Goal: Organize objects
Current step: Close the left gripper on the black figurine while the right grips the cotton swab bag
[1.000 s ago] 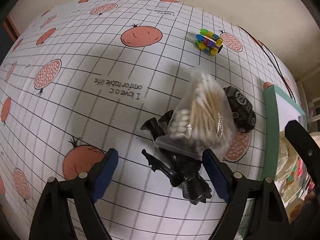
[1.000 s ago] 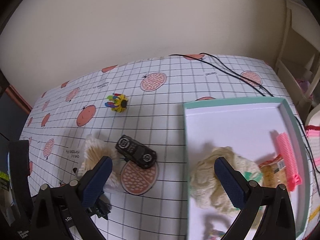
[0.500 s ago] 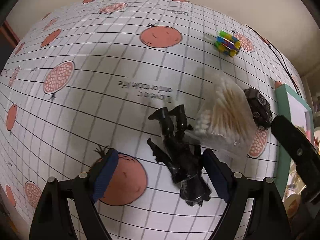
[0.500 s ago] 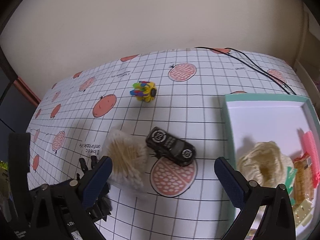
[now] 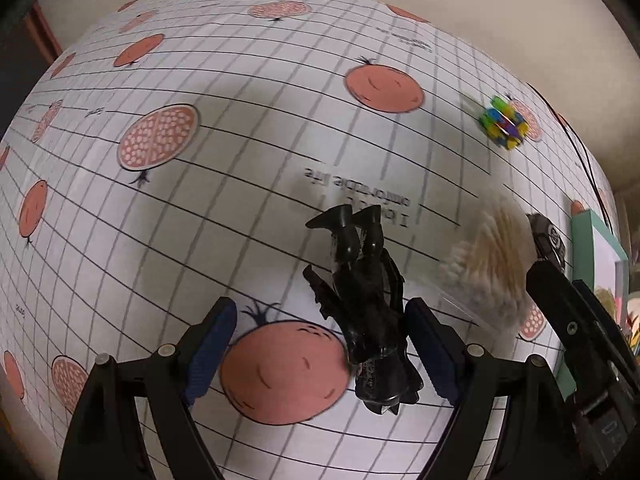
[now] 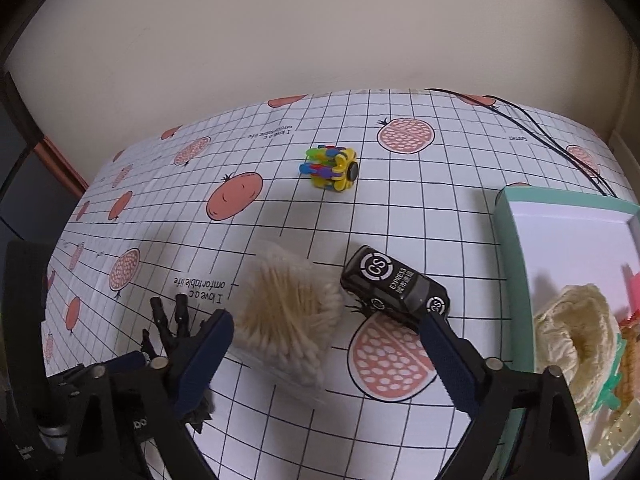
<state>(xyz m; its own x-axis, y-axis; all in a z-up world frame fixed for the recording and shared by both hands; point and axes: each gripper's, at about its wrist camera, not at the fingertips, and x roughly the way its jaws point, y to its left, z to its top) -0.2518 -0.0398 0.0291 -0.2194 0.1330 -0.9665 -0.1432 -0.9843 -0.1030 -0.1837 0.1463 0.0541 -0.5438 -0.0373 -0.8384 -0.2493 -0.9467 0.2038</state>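
1. On the tabletop we count one black figure, one bag of cotton swabs, one black toy car and one multicoloured toy.
2. The glossy figure lies flat between our left gripper jaws, which are spread wide.
3. Our right gripper hovers above the swabs, its jaws also released.

One black action figure lies between the left fingers. One bag of cotton swabs sits between the right fingers, one black toy car just ahead of them, one multicoloured toy farther ahead. One teal tray lies to their right.
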